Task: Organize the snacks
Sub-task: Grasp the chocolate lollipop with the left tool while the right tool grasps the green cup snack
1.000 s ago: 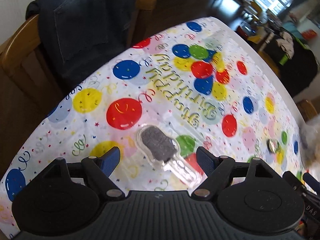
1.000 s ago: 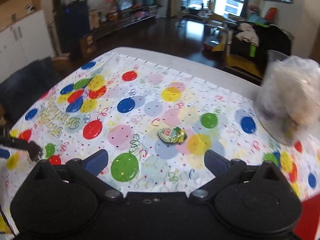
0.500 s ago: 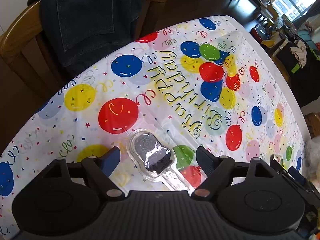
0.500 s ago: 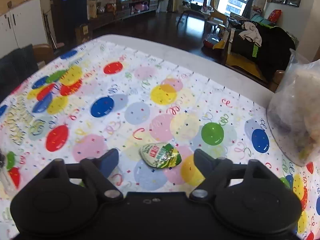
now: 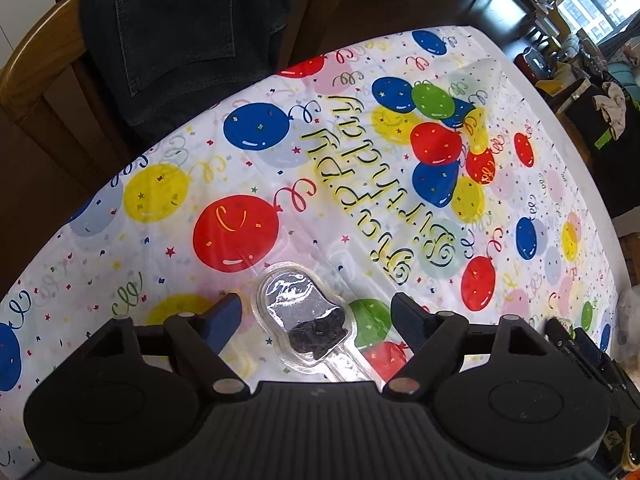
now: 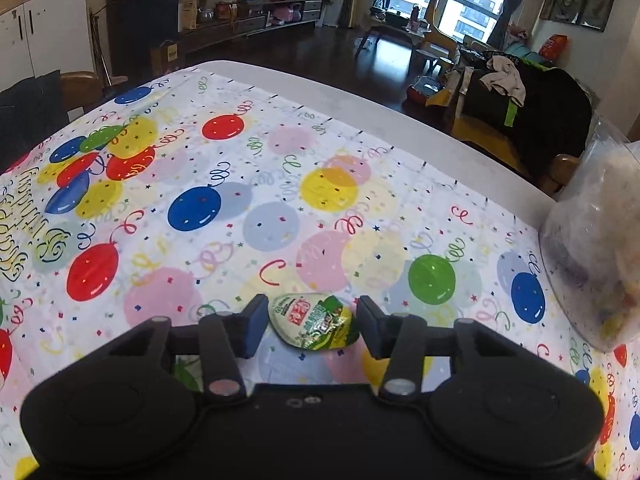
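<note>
A clear-wrapped snack on a stick (image 5: 308,316), dark at its lower end, lies on the balloon tablecloth (image 5: 360,184). My left gripper (image 5: 316,320) hangs over it with a blue pad on each side; its jaws are closing and stand well clear of the wrapper. A small round green-lidded snack cup (image 6: 312,322) lies on the cloth in the right wrist view. My right gripper (image 6: 312,328) straddles this cup, jaws closing, pads close to its sides but with a sliver of gap showing. The right gripper's fingers (image 5: 580,344) also show at the left wrist view's right edge.
A clear plastic bag of snacks (image 6: 592,240) stands at the table's right side. A wooden chair draped with dark jeans (image 5: 180,40) sits beyond the table's far left edge. The grey table edge (image 6: 360,96) borders the living room floor.
Both grippers came down over their snacks. The right jaws narrowed a lot around the green cup. The left jaws narrowed slightly and the wrapped snack now sits deeper between them.
</note>
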